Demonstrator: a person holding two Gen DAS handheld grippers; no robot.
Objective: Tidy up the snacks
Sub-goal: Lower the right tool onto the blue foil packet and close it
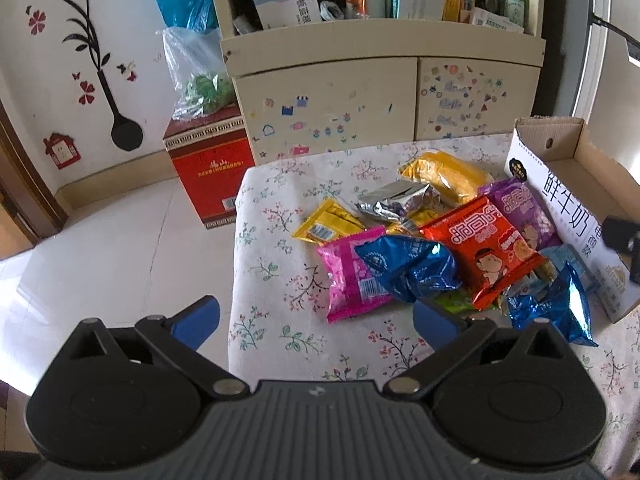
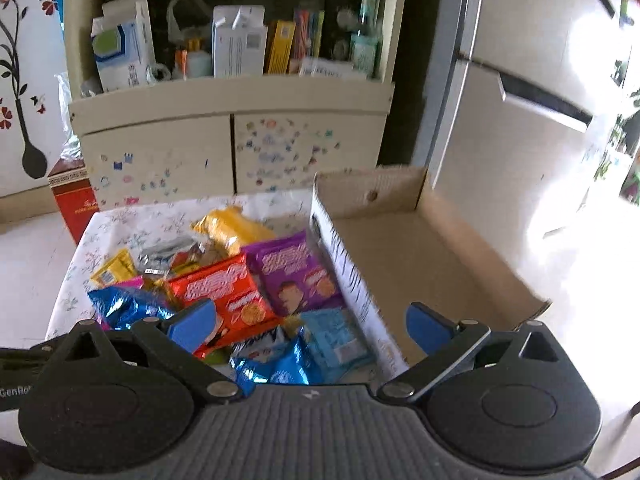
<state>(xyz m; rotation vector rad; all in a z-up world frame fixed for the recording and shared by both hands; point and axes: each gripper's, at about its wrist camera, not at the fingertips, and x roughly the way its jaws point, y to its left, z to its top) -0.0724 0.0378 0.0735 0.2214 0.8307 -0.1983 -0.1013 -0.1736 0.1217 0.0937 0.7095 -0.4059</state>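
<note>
A heap of snack packets lies on the floral-cloth table (image 1: 280, 320): a pink packet (image 1: 348, 280), a blue foil packet (image 1: 408, 268), an orange-red packet (image 1: 476, 248), a purple packet (image 1: 520, 212), a yellow packet (image 1: 328, 224), a silver one (image 1: 392, 200) and a golden bag (image 1: 444, 172). An open cardboard box (image 2: 420, 248), nothing in it, stands right of the heap. My left gripper (image 1: 316, 316) hovers open just short of the pink packet. My right gripper (image 2: 312, 324) is open above the blue foil and light blue packets (image 2: 336, 336), straddling the box's printed side wall (image 2: 352, 280).
A cream cabinet (image 1: 360, 92) with stickered doors and a shelf crowded with boxes and bottles stands behind the table. A red carton (image 1: 208, 172) with a plastic bag on top sits on the tiled floor at the left. The table's left edge drops to the floor.
</note>
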